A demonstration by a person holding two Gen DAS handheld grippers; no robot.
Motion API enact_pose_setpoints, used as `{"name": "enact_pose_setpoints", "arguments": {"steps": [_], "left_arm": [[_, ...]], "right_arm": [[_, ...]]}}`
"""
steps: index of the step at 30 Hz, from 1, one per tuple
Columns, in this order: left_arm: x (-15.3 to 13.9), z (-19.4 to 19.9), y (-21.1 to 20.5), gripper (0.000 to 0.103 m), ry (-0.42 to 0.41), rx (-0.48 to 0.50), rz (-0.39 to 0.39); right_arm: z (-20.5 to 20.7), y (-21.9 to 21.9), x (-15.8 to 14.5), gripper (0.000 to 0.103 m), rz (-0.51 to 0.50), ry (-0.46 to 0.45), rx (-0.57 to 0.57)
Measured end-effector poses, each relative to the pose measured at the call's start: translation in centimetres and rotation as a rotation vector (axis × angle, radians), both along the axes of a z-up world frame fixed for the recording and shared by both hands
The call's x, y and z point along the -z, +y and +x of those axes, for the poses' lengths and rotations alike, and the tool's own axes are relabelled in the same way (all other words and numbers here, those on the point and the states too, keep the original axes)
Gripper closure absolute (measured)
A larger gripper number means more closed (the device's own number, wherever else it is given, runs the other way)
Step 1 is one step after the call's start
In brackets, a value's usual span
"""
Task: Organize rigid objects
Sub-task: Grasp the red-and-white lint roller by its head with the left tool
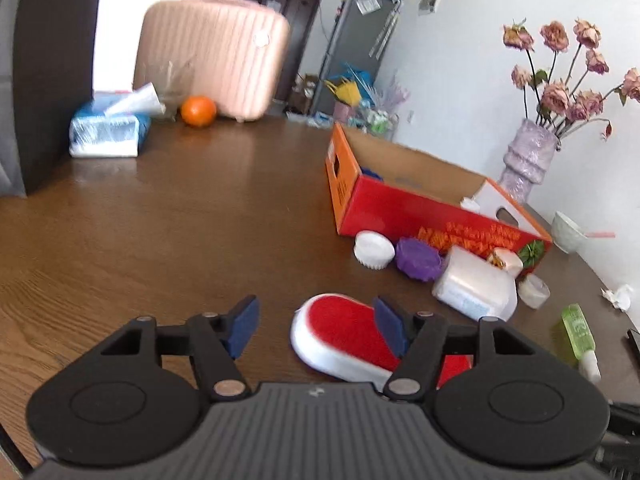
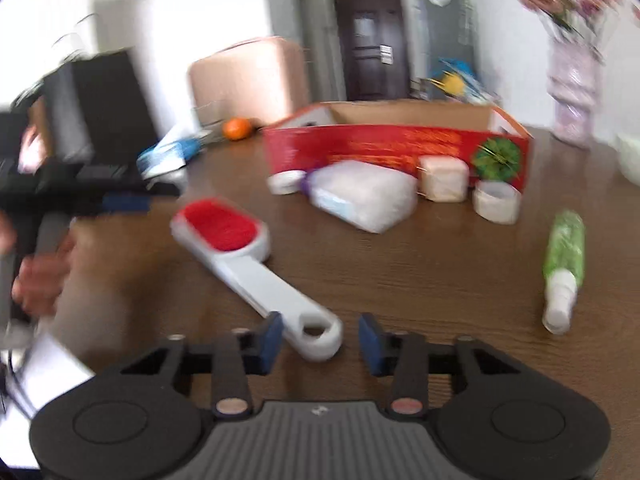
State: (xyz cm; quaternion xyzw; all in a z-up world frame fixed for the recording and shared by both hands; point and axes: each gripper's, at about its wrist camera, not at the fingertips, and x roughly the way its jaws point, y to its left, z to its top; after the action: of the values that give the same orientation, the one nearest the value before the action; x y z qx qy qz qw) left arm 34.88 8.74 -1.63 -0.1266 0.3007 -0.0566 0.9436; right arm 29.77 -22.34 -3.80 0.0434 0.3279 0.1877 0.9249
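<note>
Red-faced and white-handled, the lint brush [image 2: 256, 264] lay flat on the wooden table [image 2: 420, 280] before the red box [image 2: 396, 148] — its looped end between the right gripper [image 2: 320, 342]'s wide-open, empty jaws, seemingly lined up for a grasp — while the left gripper [image 1: 316, 326] also hung open, holding nothing.

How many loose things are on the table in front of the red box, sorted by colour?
White or pale: 4 (ridged white lid, clear plastic packet, beige cube, tape roll)
Purple: 1 (purple lid)
Red and white: 1 (lint brush)
Green: 1 (spray bottle)
Total: 7
</note>
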Motion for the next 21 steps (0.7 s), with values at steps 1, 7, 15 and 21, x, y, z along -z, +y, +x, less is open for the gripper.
{"name": "enact_pose_setpoints", "arguments": {"steps": [1,7,15,21], "left_arm": [[0.4,0.0,0.2,0.041,0.01,0.007,-0.007],[2.0,-0.3,0.3,0.051,0.049,0.031,-0.085],[2.1,-1.1,0.2,0.052,0.052,0.041,-0.12],[2.3,-1.1,0.3,0.053,0.065,0.031,-0.151]], "right_arm": [[0.3,-0.4,-0.1,0.075,0.013,0.005,0.013],[1.1,-1.9,-0.7,0.076,0.042,-0.021,0.046],[5.7,-3.6,0.6,0.082,0.114,0.079,0.143],[6.5,-4.1,0.8,0.086,0.133,0.101,0.144]]}}
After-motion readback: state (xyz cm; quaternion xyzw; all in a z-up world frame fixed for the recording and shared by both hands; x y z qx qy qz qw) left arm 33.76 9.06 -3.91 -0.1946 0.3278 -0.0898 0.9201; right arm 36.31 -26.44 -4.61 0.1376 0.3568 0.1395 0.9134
